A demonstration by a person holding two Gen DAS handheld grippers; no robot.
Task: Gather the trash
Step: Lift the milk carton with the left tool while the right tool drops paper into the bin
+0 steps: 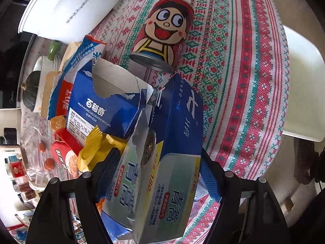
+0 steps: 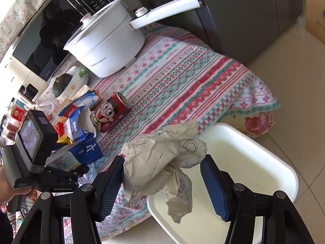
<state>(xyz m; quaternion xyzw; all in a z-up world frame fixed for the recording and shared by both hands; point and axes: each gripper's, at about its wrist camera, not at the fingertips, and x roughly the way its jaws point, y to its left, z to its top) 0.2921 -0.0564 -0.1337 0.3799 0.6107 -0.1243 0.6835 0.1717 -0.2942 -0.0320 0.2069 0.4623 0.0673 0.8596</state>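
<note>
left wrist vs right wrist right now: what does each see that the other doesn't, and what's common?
Left wrist only: the yellow wrapper and red snack packet in the pile, and the left gripper fingers standing either side of the torn blue box.

Right wrist only: the crumpled paper between the right gripper fingers, above the white bin, plus the pot's long handle.

Both: the red cartoon can lying on its side, the white Royalstar pot, the biscuit box and the patterned tablecloth.
</note>
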